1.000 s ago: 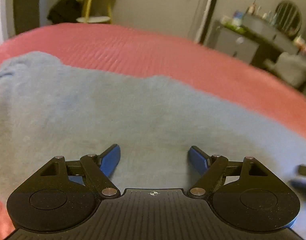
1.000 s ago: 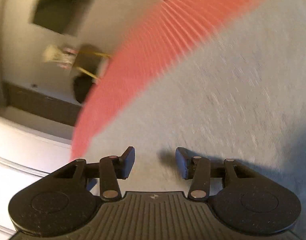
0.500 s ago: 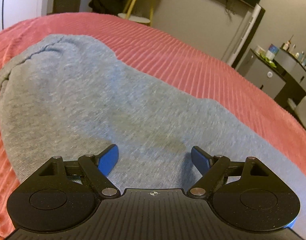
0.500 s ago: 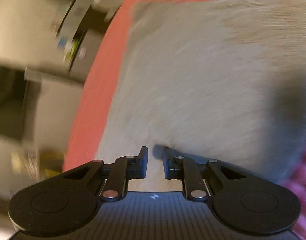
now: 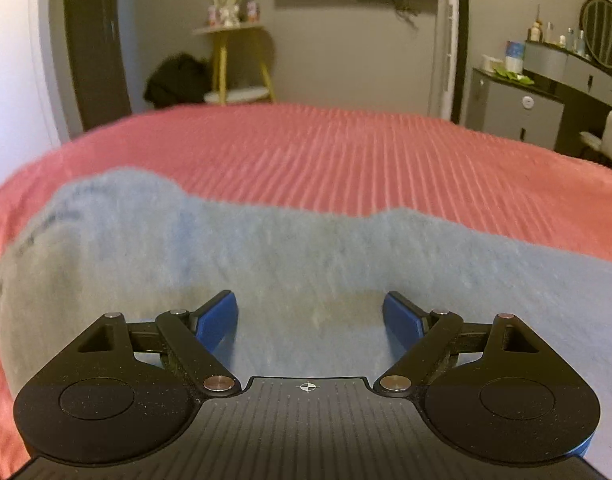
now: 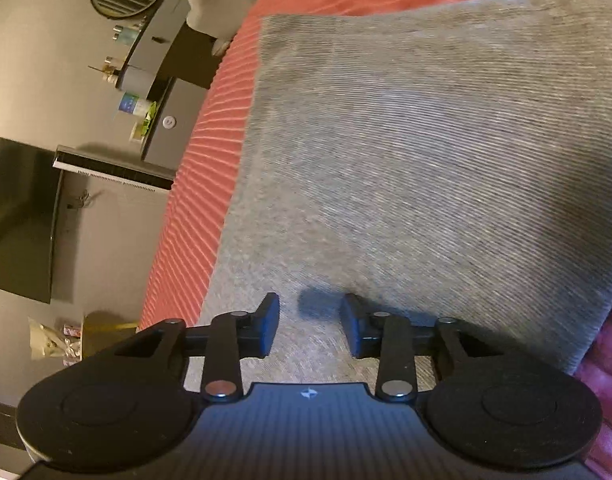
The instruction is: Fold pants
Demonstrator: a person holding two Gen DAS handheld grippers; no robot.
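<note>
Left gripper with blue-padded fingers spread wide and nothing between them, hovering over soft grey knit pants laid across a ribbed coral-pink bedspread, yellow-legged wooden side table by the far wall, grey dresser at right

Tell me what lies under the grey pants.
The grey pants lie spread on a red ribbed bedspread, which shows along their edges in both views. Whatever is directly beneath the fabric is covered, so nothing else can be confirmed there.
</note>
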